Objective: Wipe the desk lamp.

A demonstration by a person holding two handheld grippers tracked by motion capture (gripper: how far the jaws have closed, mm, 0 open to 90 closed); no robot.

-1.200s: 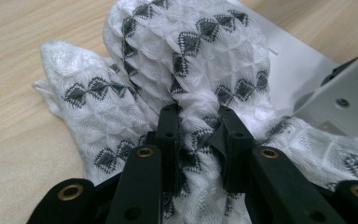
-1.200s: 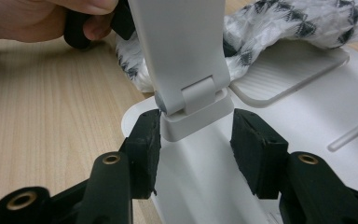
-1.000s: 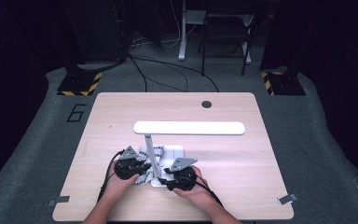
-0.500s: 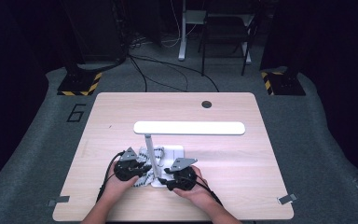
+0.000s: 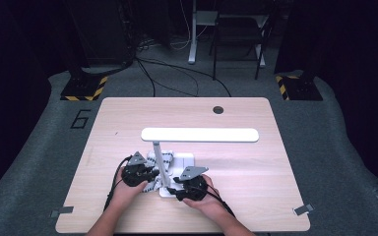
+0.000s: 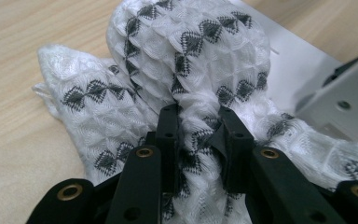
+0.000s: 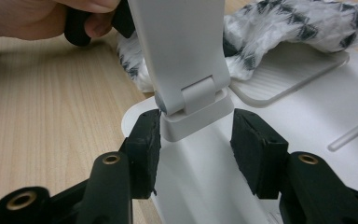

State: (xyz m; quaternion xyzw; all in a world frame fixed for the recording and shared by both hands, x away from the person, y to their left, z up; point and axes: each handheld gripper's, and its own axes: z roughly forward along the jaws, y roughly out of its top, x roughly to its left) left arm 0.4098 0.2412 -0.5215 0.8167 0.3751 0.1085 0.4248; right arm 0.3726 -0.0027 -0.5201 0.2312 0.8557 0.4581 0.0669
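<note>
So the cloth point(image 6: 200, 60) is the main thing here, a white waffle-weave rag with little black diamond patterns, bunched up on the near-left part of the desk lamp's base point(image 7: 307, 121), spilling off onto the desk point(image 5: 285, 162) on the left side. The left gripper point(image 6: 198, 135) has a fold of it pinched right between its fingers point(image 6: 168, 140), clamped down tight so the fabric puckers up in the gap. From above you can see that gripper point(image 5: 137, 173) sitting just left of the lamp's upright stem point(image 5: 158, 162), with the person's left hand point(image 5: 124, 189) wrapped around it.

The right gripper point(image 7: 196, 140) is at the foot of the lamp, where the stem hinges onto the base. Its fingers point(image 7: 144, 140) straddle the little hinge block point(image 7: 196, 109), about halfway open. The left one looks like it's touching or nearly touching the block's corner, the right one stands a bit clear, so I wouldn't call it a real grip. From above it point(image 5: 189, 184) sits at the front edge of the base, right hand point(image 5: 204, 199) behind it.

The lamp itself is white, flat square-ish base, thin stem going up to a long bar-shaped head point(image 5: 200, 134) that runs sideways across the middle of the desk. Light wood desk, with a round cable hole point(image 5: 218, 109) near the far edge. Grey carpet around it, a "6" marked on the floor point(image 5: 80, 119) to the left.
</note>
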